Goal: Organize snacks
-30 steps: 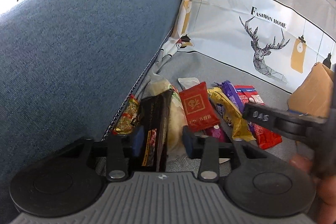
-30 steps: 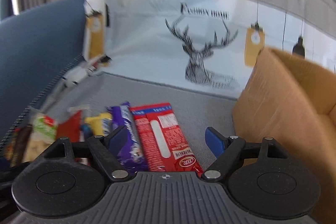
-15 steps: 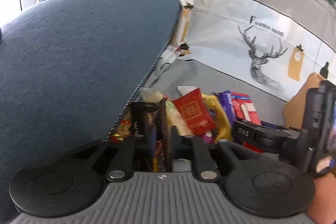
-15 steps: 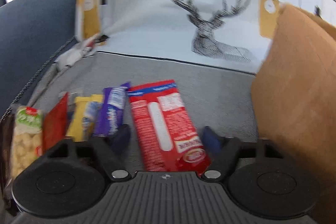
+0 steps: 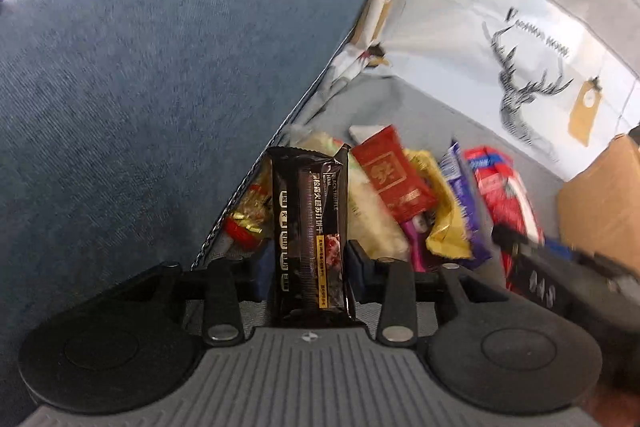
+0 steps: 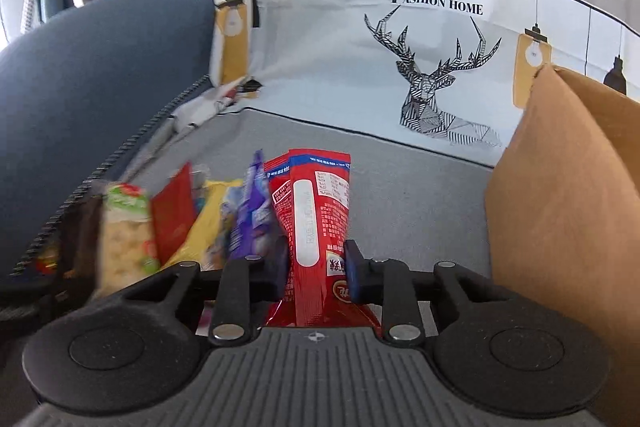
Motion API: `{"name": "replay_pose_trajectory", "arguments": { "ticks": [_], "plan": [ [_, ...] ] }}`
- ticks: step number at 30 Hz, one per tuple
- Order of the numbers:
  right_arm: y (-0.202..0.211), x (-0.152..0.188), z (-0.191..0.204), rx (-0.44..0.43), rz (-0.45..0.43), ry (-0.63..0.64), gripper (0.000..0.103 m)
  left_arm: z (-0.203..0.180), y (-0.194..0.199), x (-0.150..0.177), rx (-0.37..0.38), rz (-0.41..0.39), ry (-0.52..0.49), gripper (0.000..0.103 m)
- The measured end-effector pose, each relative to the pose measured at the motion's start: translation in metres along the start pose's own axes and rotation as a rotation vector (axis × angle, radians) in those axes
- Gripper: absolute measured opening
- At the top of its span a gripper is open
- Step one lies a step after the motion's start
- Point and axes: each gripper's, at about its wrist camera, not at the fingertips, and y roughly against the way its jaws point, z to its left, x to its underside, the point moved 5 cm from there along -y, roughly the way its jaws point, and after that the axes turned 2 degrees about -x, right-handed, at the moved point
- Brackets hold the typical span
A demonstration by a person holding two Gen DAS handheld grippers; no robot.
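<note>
Grey sofa fabric [image 6: 400,195] with a deer-print cover [image 6: 432,99] behind it is where all this happens, but the grippers are what catch the eye first. Over on the left gripper [image 5: 310,261], the two fingers are pressed in on a black truffle-cracker packet [image 5: 308,227], pinched low down so that it stands upright between them and clear of the heap. That grip near the bottom seems chosen to keep the long wrapper from flopping. Across from it, the right gripper [image 6: 316,267] is clamped the same way on a red snack packet [image 6: 316,211], which crumples a little at the squeeze and points up and away from the camera.

Behind both lies the rest of the pile, fanned out in a row on the seat: a red-and-gold sweet [image 5: 244,223] tucked against the blue armrest [image 5: 140,87], a pale puffed-snack bag [image 6: 128,239], a flat red sachet [image 5: 390,177], a yellow wrapper [image 5: 444,223] and a purple bar [image 6: 250,215]. They overlap one another, which is likely why each packet is taken from the end nearest its own hand.

Off to the right stands a cardboard box [image 6: 560,227], open at the top and just beside the right gripper. I would guess both packets are bound for it, the red one having the shorter trip.
</note>
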Motion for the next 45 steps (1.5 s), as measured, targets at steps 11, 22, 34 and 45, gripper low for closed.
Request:
{"name": "replay_pose_trajectory", "arguments": {
  "ticks": [11,22,34,45],
  "plan": [
    [0.093,0.066,0.026,-0.063,0.065,0.061,0.029,0.006,0.014,0.012,0.227,0.130,0.071,0.042],
    [0.113,0.115,0.024,-0.094,0.131,-0.012,0.061,-0.006,0.006,0.038,0.265,0.294,-0.040,0.046],
    [0.087,0.123,0.040,-0.109,0.159,0.109,0.079,-0.026,-0.003,0.043,0.194,0.284,-0.152,0.050],
    [0.098,0.112,0.035,-0.063,0.083,0.112,0.046,-0.026,-0.001,0.040,0.176,0.260,-0.152,0.042]
  ]
}}
